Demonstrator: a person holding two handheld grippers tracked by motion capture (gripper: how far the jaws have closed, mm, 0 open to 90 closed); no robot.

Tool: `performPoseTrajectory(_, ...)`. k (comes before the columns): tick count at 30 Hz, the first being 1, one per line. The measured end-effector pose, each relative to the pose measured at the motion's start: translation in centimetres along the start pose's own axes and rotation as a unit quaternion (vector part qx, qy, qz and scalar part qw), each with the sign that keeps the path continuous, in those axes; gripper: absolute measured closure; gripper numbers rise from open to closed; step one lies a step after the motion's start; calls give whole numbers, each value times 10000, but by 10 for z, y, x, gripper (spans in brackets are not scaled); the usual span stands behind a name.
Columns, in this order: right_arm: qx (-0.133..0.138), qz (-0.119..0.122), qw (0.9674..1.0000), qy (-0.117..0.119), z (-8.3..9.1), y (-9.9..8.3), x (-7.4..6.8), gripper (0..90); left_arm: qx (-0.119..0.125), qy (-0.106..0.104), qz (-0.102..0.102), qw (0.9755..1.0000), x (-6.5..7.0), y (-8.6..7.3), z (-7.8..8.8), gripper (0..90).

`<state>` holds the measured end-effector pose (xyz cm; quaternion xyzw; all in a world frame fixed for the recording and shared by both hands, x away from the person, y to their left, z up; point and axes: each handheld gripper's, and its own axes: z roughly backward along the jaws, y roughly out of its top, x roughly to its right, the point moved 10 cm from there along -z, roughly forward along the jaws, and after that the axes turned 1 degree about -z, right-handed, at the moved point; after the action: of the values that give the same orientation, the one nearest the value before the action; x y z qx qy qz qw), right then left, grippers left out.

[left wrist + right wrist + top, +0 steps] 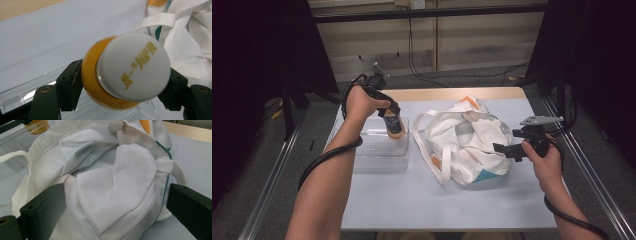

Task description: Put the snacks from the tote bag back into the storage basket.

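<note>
The left gripper clamps an orange, white-capped plastic bottle, hiding its label; the right gripper gapes beside a crumpled white cloth bag.

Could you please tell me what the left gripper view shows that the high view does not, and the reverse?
Left gripper view: gold lettering on the white cap of the orange bottle, with both jaws pressed against its sides. High view: the person's forearms, the right gripper at the bag's edge, and the whole table. Both: the bottle, the clear tray under it, and the white cloth bag.
</note>
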<state>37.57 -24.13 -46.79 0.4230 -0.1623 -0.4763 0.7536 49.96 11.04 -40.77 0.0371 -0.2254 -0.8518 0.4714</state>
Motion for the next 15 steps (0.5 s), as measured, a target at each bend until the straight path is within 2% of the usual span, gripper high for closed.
performPoseTrajectory(6, 9, 23, 10000, 16, 0, 1, -1, 22, 35, -14, 5, 10000, 2, 1, -5, 301)
performPoseTrajectory(8, 12, 30, 10000, 21, 0, 1, -1, 22, 4, -34, -54, 10000, 2, 1, -6, 302)
performPoseTrajectory(9, 23, 52, 10000, 31, 0, 2, -2, 22, 34, -32, 39, 10000, 4, 2, -7, 301)
performPoseTrajectory(10, 22, 49, 10000, 33, 0, 2, -2, 22, 34, -32, 39, 10000, 4, 2, -7, 301)
performPoseTrajectory(11, 22, 49, 10000, 33, 0, 2, -2, 22, 45, -30, -17, 10000, 3, 2, -8, 301)
performPoseTrajectory(15, -3, 32, 10000, 28, 0, 1, -2, 22, 27, -54, -19, 10000, 4, 2, -12, 302)
